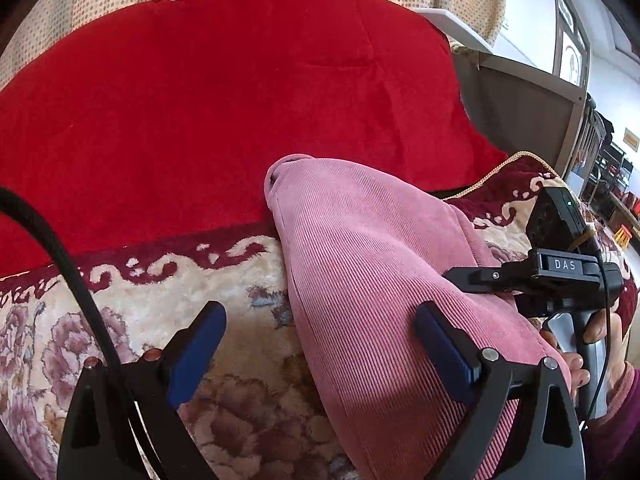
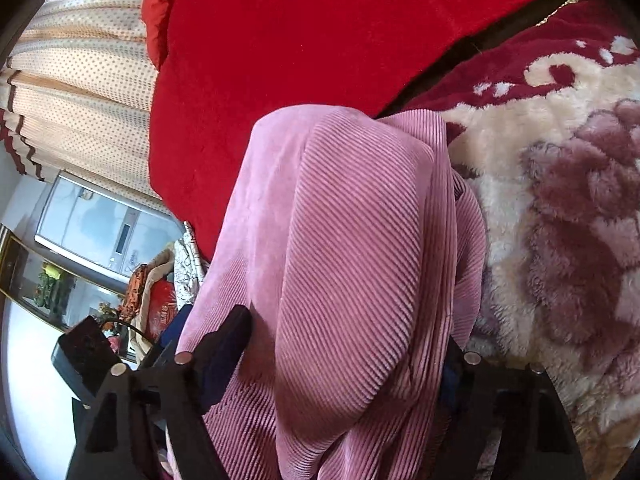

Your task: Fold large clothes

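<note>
Between the right tongs (image 2: 344,344) bulges the pink corduroy garment (image 2: 340,220).

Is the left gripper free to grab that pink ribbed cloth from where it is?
Probably yes: the left gripper is open, and the pink ribbed cloth already lies against its right finger, with nothing between.

You can read one marking only: the white letters "DAS" on a small label (image 1: 565,265) fixed to the black body of the right gripper (image 1: 476,276).
</note>
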`<state>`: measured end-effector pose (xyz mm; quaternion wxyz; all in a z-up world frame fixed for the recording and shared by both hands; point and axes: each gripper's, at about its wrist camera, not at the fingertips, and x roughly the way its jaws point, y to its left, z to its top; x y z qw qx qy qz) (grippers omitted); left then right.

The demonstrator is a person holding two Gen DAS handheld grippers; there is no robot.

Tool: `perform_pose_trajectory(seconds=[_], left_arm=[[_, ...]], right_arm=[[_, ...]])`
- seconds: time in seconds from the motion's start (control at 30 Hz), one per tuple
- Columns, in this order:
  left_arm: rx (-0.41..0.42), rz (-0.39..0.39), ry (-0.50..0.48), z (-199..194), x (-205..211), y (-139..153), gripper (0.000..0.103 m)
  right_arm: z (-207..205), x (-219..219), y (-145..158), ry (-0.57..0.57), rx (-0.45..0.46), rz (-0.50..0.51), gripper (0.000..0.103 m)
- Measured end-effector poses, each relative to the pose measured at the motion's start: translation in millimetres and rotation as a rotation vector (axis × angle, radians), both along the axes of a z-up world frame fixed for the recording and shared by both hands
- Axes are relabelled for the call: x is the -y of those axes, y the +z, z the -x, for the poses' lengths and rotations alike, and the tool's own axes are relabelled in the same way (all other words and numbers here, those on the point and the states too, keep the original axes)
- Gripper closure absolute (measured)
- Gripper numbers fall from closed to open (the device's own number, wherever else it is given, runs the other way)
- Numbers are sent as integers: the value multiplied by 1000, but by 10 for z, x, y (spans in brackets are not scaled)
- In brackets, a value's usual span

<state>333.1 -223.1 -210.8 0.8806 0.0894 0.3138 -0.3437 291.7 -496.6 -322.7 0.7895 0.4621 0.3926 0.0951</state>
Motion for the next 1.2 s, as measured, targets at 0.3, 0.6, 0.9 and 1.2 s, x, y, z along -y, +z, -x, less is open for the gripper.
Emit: perform_pose_trajectory(seconds=[0.3, 0.6, 0.9, 1.2], left_arm=[[-63, 136, -81, 55, -121, 161, 7], [-389, 202, -153, -288, -49, -208, 7], [-508, 257, -205, -260, 88, -347, 24], [-401, 232, -202, -116, 95, -147, 43]], right_arm=[[64, -6, 18, -28, 6, 12, 25], [144, 36, -20, -32, 18, 1, 25], [193, 45, -4, -30, 15, 18, 31], [199, -52, 221, -31, 20, 97, 49]])
